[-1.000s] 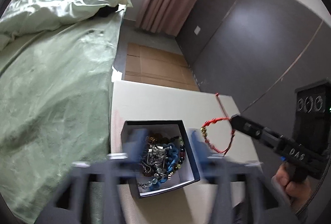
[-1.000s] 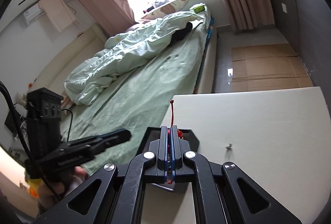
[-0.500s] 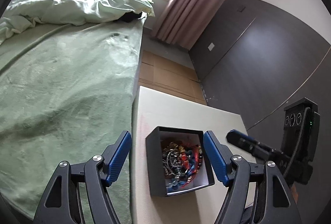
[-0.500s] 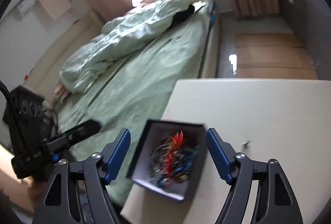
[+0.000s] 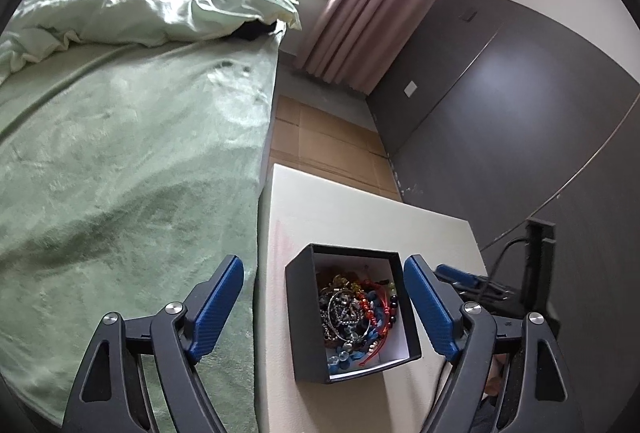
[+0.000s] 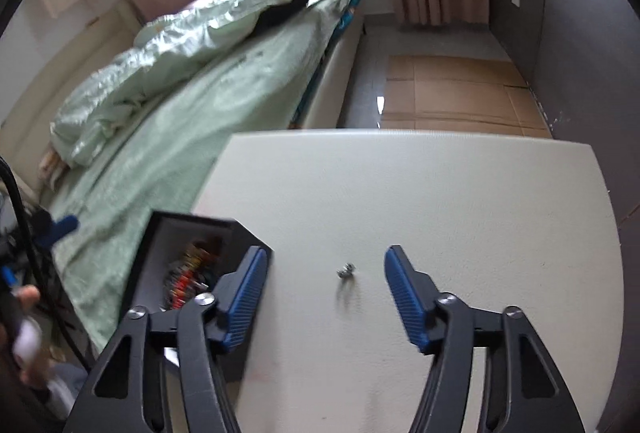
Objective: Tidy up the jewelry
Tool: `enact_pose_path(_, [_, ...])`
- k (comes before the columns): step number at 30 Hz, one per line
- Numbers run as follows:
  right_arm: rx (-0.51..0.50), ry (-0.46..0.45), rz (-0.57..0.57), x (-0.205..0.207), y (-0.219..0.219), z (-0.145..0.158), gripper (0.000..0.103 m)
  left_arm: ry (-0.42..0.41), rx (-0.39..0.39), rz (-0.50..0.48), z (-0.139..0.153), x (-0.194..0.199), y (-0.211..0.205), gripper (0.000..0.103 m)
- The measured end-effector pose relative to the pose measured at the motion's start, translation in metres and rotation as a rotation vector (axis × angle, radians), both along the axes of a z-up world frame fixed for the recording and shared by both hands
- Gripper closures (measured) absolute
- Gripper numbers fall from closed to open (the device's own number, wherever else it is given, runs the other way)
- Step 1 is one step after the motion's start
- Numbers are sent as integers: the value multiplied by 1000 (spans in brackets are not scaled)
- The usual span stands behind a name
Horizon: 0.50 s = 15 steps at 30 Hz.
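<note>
A black box (image 5: 304, 329) with a white inside stands on the white table (image 5: 352, 217). It holds a heap of bracelets and beads, with the red cord bracelet (image 5: 382, 307) on top. My left gripper (image 5: 324, 309) is open, its blue pads either side of the box. My right gripper (image 6: 324, 293) is open and empty above the table. A small silver piece of jewelry (image 6: 346, 269) lies on the table (image 6: 440, 201) between its fingers. The box (image 6: 188, 233) sits at the left of that view.
A bed with green bedding (image 5: 120, 137) runs along the table's left side. A dark wall (image 5: 520, 105) is on the right. Cardboard sheets (image 6: 448, 93) cover the floor beyond the table.
My right gripper opened and dropped the red bracelet into the box, then swung right over the table toward the small silver piece. My left gripper settled around the box.
</note>
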State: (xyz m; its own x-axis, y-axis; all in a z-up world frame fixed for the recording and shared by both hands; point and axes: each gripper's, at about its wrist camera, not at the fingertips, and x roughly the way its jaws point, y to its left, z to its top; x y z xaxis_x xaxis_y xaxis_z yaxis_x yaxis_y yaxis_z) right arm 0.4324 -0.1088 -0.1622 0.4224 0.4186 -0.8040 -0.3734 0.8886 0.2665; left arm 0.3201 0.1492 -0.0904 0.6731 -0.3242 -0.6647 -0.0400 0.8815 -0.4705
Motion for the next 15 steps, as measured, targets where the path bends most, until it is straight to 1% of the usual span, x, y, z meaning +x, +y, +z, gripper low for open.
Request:
enact_pose_path(2, [-36,15,23,4,3,-10,51,3,-12,-4,-1,2,0,20])
enact_pose_path(4, [-60,15,47,7,5,-18,52,-1,-11,-6,0,3,-1,20])
enact_pose_path(8, [-104,7,99,10,10,-30,62,-20,-19,-12,3,5,-1,20])
enact_pose_path(10, [-116,9,115,11,13,-36,64,-14,-27,-9,1,6,0,20])
enact_pose_path(12, [-138,-9,124,10,15,-36,70,-7,-39,-10,0,7,1,20])
enact_pose_path(14, [-150,-21,135,8,18,-37,81,-6,-43,-9,-1,7,3,20])
enact_pose_path(15, [-167,-33,133,7,18,-37,85,-7,-44,-8,0,8,3,20])
